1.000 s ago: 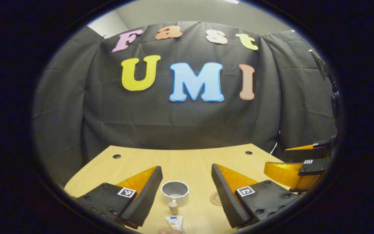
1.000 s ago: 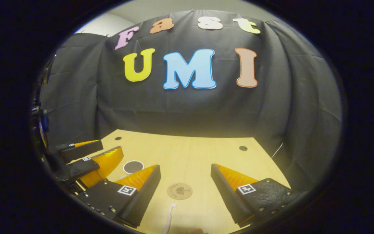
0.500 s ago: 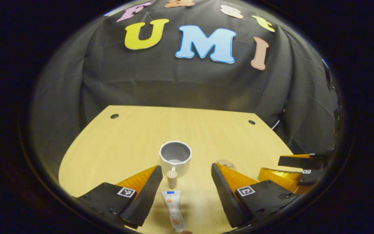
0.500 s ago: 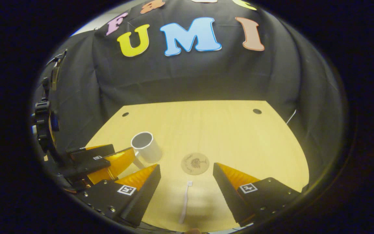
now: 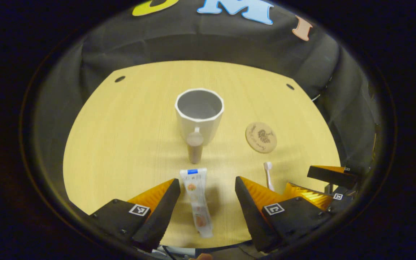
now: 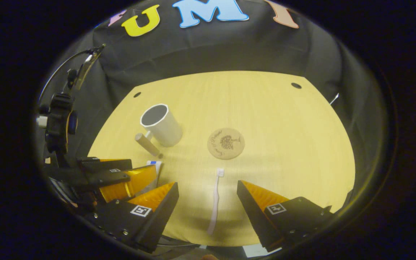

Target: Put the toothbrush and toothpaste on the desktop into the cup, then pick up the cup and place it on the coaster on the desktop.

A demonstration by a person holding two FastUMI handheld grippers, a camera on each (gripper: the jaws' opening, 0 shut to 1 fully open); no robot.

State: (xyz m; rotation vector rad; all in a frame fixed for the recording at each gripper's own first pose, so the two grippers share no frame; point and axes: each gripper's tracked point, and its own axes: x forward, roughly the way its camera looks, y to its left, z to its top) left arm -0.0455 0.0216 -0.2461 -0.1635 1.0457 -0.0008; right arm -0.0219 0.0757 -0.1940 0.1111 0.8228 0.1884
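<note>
Left gripper view: toothpaste (image 5: 196, 198) flat between spread left tool (image 5: 207, 196) fingers, untouched.

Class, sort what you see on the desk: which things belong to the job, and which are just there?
Belong to the job:
cup
toothpaste
toothbrush
coaster
left tool
right tool

Just there:
desk
holes in the desk
black cloth

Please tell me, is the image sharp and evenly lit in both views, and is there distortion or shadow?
Left gripper view: sharp; fisheye bends the table edge; soft shadow beside the toothpaste. Right gripper view: also sharp; the cup leans from distortion; a brighter patch lies around the toothbrush; edges dim.
</note>
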